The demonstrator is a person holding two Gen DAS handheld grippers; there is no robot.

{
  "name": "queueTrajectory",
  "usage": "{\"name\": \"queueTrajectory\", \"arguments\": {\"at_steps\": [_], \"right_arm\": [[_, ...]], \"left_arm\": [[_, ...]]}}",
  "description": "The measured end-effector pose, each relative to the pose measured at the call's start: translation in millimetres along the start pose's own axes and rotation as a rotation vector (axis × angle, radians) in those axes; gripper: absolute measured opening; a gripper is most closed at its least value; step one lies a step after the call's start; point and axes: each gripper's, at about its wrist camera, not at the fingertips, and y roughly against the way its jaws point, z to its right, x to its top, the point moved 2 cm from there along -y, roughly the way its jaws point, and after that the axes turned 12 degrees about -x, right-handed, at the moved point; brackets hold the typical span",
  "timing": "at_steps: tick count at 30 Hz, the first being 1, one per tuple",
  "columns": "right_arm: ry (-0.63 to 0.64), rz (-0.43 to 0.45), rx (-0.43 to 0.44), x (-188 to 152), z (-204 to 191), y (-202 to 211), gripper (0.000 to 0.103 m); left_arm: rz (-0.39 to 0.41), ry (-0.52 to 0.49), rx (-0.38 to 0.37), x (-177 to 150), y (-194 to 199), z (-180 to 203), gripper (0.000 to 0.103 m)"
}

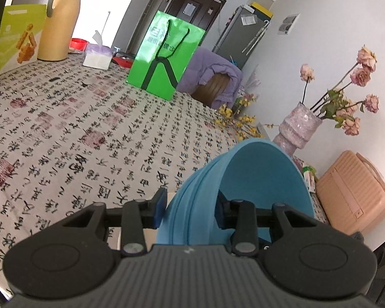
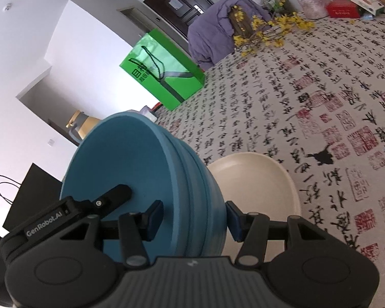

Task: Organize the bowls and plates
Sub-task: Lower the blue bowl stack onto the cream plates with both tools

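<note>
- Blue bowls (image 2: 151, 179), nested in a stack, are gripped at the rim from both sides, tipped on edge above the calligraphy tablecloth (image 1: 77, 133).
- Left gripper (image 1: 190, 208) is clamped on the rim; the stack rises toward 1 o'clock.
- Right gripper (image 2: 192, 218) is clamped too; the stack leans toward 11 o'clock.
- Cream plate (image 2: 259, 179) is seen lying at 1 o'clock, just behind the stack.
</note>
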Motion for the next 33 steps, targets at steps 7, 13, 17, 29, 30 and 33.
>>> {"name": "queueTrajectory", "arguments": {"at_steps": [7,13,17,29,30,33], "right_arm": [[-0.012,-0.021,-0.014,-1.6,9.0,-6.2,0.053],[-0.018,-0.018,-0.027,-1.3,12.9,-7.8,0.053],[-0.024,-0.023,-0.036,-1.0,15.5,-11.5,0.053],[-0.035,-0.023,-0.069,3.7,23.6,-21.9,0.053],[-0.034,-0.024,-0.07,3.8,24.1,-22.8,0.053],[-0.035,-0.032,-0.071,4.2,25.5,-27.3,0.053]], "left_arm": [[-0.031,0.019,0.008,-8.2,-9.6,-7.8,0.038],[-0.047,0.028,0.013,-9.6,-18.2,-11.4,0.038],[-0.056,0.031,0.011,-10.5,-23.5,-13.4,0.038],[-0.093,0.039,0.005,-14.0,-41.1,-15.8,0.038],[-0.094,0.039,0.005,-14.2,-42.0,-16.1,0.038],[-0.098,0.041,0.006,-13.7,-44.9,-17.3,0.038]]}}
